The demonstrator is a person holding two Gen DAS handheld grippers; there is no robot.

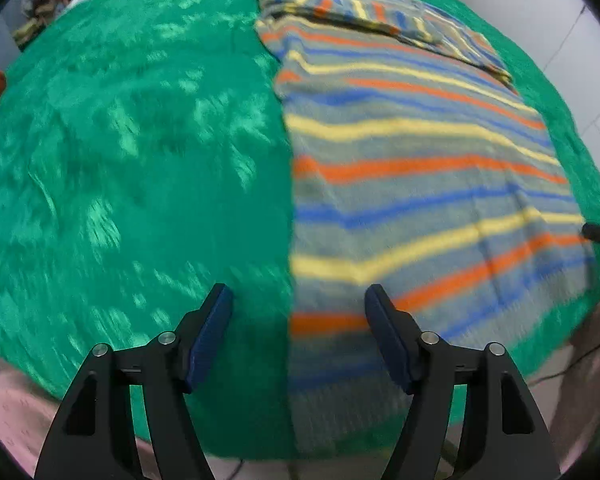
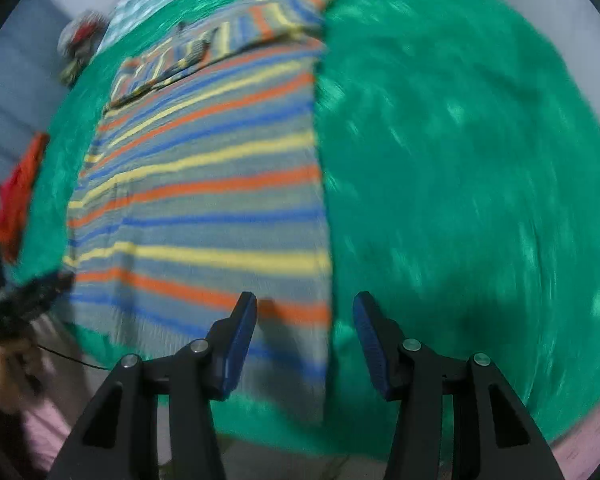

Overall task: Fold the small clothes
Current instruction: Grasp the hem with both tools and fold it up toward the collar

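The left gripper (image 1: 298, 300) and right gripper (image 2: 304, 306) both hang wide apart, holding nothing, over the near hem corners of the striped shirt (image 1: 412, 152), spread on the green cloth (image 1: 140, 160). Its sleeves look folded in at the far end; folding the body remains.

Both wrist views low, forward (shared: striped garment (image 1: 420, 168) (image 2: 204, 200))
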